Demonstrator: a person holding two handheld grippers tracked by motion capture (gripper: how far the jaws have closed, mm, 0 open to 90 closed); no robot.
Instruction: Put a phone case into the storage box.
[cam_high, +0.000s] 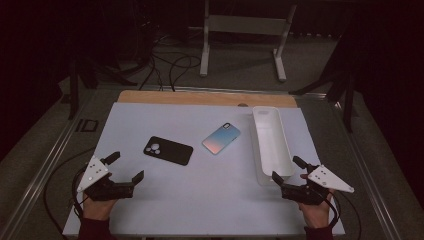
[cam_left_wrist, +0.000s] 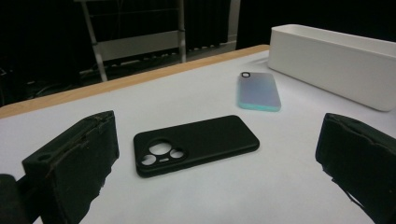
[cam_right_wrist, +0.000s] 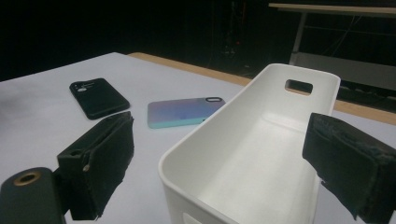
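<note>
While both tools (cam_high: 125, 167) (cam_high: 289, 169) gape open, the white bin (cam_high: 272, 150) holds nothing.

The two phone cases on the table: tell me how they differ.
The black case is plain dark; the gradient case fades from blue to pink. The black case has a large multi-hole camera cutout, the gradient case one small cutout. The gradient case lies nearer the white bin. Both lie flat, backs up.

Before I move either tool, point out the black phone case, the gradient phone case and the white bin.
black phone case (cam_left_wrist: 196, 142): left gripper view, middle of its back.
gradient phone case (cam_high: 221, 138): high view, centre of its back.
white bin (cam_right_wrist: 243, 172): right gripper view, bare inner floor.
</note>
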